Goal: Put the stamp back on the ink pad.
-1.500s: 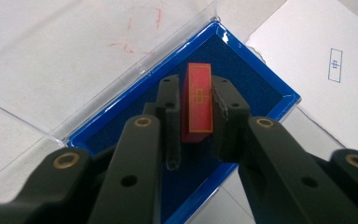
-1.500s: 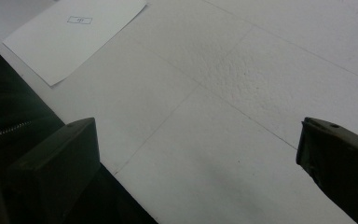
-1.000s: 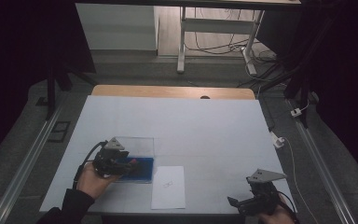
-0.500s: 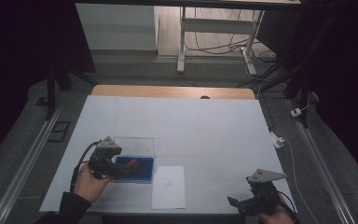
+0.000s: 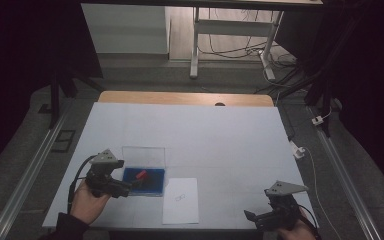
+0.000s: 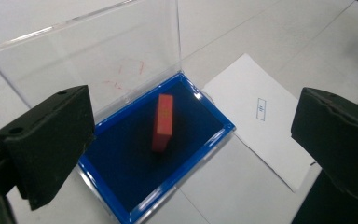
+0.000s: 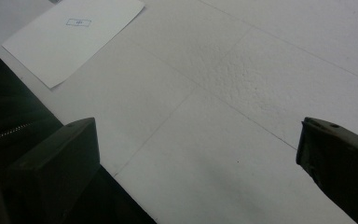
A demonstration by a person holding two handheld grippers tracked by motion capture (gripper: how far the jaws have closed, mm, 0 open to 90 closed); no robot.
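Box (image 6: 163,186): lid upright, red block (image 6: 162,122) inside.
Paper (image 5: 181,200): just beside box (small mark).
Left gripper (image 6: 191,135): open, over box.
Right gripper (image 7: 198,168): open, well apart from box.

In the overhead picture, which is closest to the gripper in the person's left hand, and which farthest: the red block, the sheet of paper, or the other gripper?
From the left gripper:
1. Red block, just ahead of its jaws, inside the blue case.
2. Sheet of paper, beside the case, toward the table's middle.
3. Right gripper, at the table's near right corner.

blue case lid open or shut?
Open. The clear lid stands up behind the blue case, and the red block inside lies uncovered.
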